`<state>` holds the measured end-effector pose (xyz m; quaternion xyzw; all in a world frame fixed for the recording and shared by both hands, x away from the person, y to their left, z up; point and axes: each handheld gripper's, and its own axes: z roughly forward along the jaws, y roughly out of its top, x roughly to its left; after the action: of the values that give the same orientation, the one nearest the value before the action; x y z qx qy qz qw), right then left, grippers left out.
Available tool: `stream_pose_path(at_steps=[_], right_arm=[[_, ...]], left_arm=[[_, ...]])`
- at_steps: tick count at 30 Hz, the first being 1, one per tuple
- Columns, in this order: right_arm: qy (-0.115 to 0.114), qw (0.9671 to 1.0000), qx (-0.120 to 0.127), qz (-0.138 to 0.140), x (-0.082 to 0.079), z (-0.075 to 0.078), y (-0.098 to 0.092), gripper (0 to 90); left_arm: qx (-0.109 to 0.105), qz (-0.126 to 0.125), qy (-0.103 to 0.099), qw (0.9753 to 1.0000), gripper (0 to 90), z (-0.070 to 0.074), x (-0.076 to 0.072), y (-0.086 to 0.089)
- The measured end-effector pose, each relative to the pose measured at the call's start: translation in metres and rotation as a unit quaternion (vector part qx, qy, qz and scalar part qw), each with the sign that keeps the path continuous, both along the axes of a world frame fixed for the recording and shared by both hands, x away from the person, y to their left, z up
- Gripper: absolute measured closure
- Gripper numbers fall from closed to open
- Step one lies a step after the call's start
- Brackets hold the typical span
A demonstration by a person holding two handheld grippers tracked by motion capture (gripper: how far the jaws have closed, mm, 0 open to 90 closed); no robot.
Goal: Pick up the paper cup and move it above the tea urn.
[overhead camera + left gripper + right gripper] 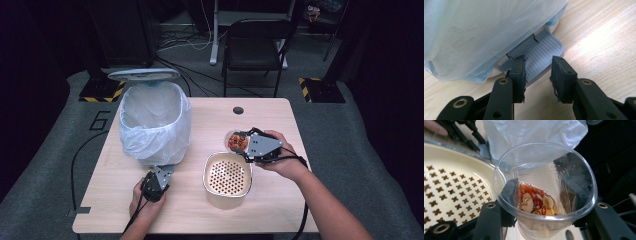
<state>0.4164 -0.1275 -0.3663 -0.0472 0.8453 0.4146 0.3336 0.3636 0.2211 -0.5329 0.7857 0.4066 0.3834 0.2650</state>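
Observation:
My right gripper (241, 143) is shut on a clear plastic cup (237, 141) just beyond the far rim of a cream bowl with a perforated strainer insert (227, 175). In the right gripper view the cup (544, 170) holds liquid with red berries and pale slices (535, 202) at its bottom, and the strainer (454, 187) lies to its left. My left gripper (159, 177) is at the foot of a pedal bin (155, 122) lined with a white bag. In the left gripper view it (539, 63) stands open over the grey ribbed pedal (546, 50).
The bin's lid (143, 75) stands raised behind the bag. A round cable hole (238, 110) sits near the table's far edge. A black chair (255, 45) stands beyond the table. Bare wood lies right of the strainer and along the front edge.

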Motion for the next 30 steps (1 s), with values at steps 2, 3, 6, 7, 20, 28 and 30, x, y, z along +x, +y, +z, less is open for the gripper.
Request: stream_pose_path(at_steps=[2, 3, 6, 7, 20, 28, 30], right_arm=[[-0.019, 0.9997, -0.015, 0.006, -0.005, -0.001, 0.002, 49.7], [-0.024, 0.9994, -0.021, 0.010, -0.007, -0.001, 0.003, 49.9], [-0.058, 0.9972, -0.043, 0.018, -0.014, -0.001, 0.005, 50.6], [-0.061, 0.9969, -0.048, 0.018, -0.016, -0.002, 0.006, 50.7], [-0.203, 0.9684, -0.142, 0.023, -0.042, -0.010, 0.019, 51.9], [-0.302, 0.9286, -0.213, 0.033, -0.054, -0.018, 0.028, 53.0], [-0.338, 0.9082, -0.243, 0.042, -0.059, -0.023, 0.031, 54.0]], left_arm=[[0.000, 0.000, 0.000, 1.0000, 64.4, 0.000, 0.000, 0.000], [0.000, 0.000, 0.000, 1.0000, 64.4, 0.000, 0.000, 0.000], [0.000, 0.000, 0.000, 1.0000, 64.4, 0.000, 0.000, 0.000], [0.000, 0.000, 0.000, 1.0000, 64.4, 0.000, 0.000, 0.000], [0.000, 0.000, 0.000, 1.0000, 64.4, 0.000, 0.000, 0.000], [0.000, 0.000, 0.000, 1.0000, 64.4, 0.000, 0.000, 0.000], [0.000, 0.000, 0.000, 1.0000, 64.4, 0.000, 0.000, 0.000]])
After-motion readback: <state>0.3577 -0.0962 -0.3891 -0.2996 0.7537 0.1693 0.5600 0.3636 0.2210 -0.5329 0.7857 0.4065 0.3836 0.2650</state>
